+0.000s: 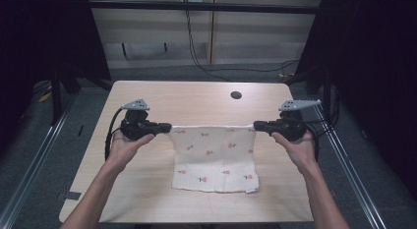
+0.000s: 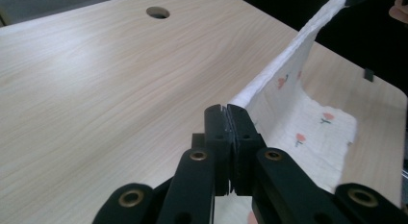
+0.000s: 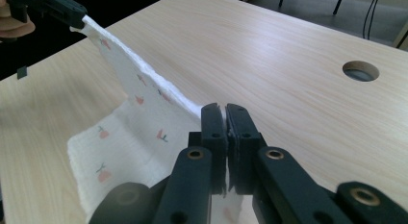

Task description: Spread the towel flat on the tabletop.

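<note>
The table (image 1: 147,189) is a light wood-grain top with a round cable hole (image 1: 236,95) at its far centre. No container stands on it.

The cloth (image 1: 214,160) lies at the table's centre. Its far edge is lifted and stretched taut between the two grippers; its near part rests flat on the table, with the near edge close to the near table edge.

The left gripper (image 1: 167,127) has its jaws pressed together, pinching the far-left corner of the cloth. The right gripper (image 1: 256,125) has its jaws pressed together, pinching the far-right corner. Both grippers point inward, toward each other.

The cloth is white to cream with a textured weave, printed with small red flowers on green stems. A small tag shows at its near-right corner.
</note>
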{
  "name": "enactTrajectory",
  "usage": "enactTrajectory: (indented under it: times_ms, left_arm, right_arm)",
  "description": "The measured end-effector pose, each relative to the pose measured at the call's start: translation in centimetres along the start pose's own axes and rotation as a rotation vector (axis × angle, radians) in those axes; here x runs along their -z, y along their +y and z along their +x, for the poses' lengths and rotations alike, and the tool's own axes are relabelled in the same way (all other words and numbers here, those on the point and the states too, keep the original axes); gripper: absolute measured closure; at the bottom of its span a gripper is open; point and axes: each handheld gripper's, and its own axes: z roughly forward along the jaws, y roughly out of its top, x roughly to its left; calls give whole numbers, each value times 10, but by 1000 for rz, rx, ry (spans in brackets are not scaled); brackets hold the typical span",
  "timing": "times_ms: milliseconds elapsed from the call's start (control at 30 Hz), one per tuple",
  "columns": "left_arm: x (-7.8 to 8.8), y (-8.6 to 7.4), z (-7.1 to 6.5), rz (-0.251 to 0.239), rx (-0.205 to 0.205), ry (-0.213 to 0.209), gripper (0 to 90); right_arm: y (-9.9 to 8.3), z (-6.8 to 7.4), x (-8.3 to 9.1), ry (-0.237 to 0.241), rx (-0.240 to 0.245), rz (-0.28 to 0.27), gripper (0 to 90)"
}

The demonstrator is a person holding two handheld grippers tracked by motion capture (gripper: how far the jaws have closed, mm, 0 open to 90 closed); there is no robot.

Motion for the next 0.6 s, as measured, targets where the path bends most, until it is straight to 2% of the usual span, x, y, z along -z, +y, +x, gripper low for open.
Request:
enactTrajectory:
  times_ms: [67, 100, 133, 200, 300, 333, 433, 500, 533, 567, 600]
  left_arm:
    - [-7, 1, 5, 7, 11, 3, 887]
    - [-7, 1, 5, 7, 11, 3, 887]
    - [-13, 1, 9, 16, 22, 0, 887]
    - [-17, 1, 13, 19, 29, 0, 886]
    - [-21, 1, 17, 26, 37, 6, 884]
    - [-25, 1, 22, 27, 42, 9, 882]
    - [-31, 0, 25, 14, 42, 20, 875]
    - [-32, -1, 25, 6, 52, 28, 793]
    - [-33, -1, 26, 4, 55, 48, 747]
    - [-33, -1, 26, 2, 53, 54, 747]
    - [-32, -3, 27, 2, 53, 76, 700]
  right_arm:
    - [0, -9, -9, -14, -9, 14, 875]
    - [0, -9, -9, -14, -9, 14, 875]
    - [-1, -16, -18, -21, -19, 39, 874]
    - [-3, -22, -26, -30, -28, 67, 875]
    - [-6, -27, -33, -31, -39, 77, 874]
    - [-6, -31, -39, -39, -52, 75, 873]
    - [-1, -35, -45, -67, -46, 82, 862]
    - [1, -37, -47, -71, -50, 88, 842]
    - [3, -40, -51, -103, -62, 87, 776]
    - [3, -40, -51, -103, -62, 87, 776]
    - [3, -43, -51, -135, -82, 86, 719]
